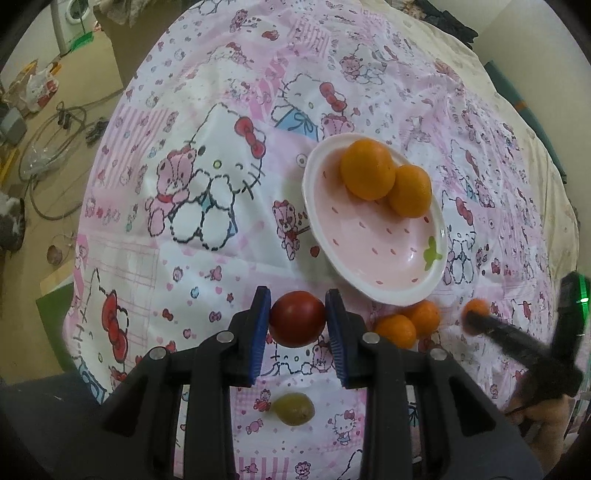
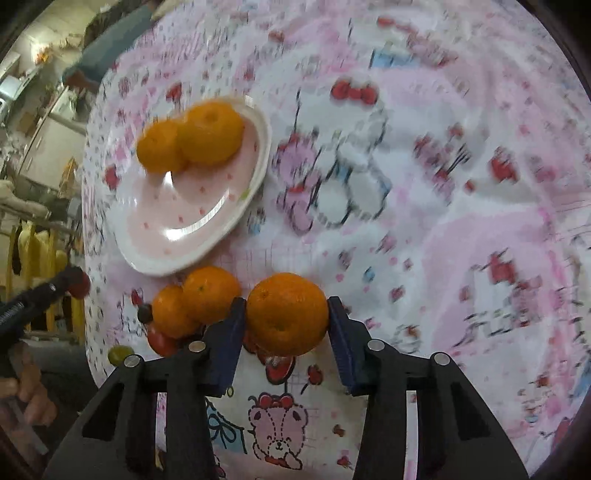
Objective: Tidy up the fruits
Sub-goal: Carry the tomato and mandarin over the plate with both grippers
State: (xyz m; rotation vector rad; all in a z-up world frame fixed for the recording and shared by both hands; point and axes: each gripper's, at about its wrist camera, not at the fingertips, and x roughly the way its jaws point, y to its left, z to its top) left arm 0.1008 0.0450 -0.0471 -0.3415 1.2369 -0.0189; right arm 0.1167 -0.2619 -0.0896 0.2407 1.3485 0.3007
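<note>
My left gripper (image 1: 297, 322) is shut on a red tomato (image 1: 297, 323), held just above the cloth near the pink plate (image 1: 399, 266). The plate holds two oranges (image 1: 367, 169) (image 1: 410, 190). Two more oranges (image 1: 396, 330) (image 1: 424, 316) lie on the cloth by the plate's near rim. A green fruit (image 1: 294, 408) lies under my left gripper. My right gripper (image 2: 287, 314) is shut on an orange (image 2: 287, 313), below the plate (image 2: 155, 258); it also shows blurred in the left wrist view (image 1: 476, 314). Two oranges (image 2: 210, 293) (image 2: 171, 312) and a small tomato (image 2: 160, 341) lie left of it.
A Hello Kitty cloth (image 1: 207, 177) covers the round table. A green fruit (image 2: 120, 354) and a dark small fruit (image 2: 144, 314) sit near the table edge. The floor at the left holds cables (image 1: 55, 147), bags and a washing machine (image 1: 72, 22).
</note>
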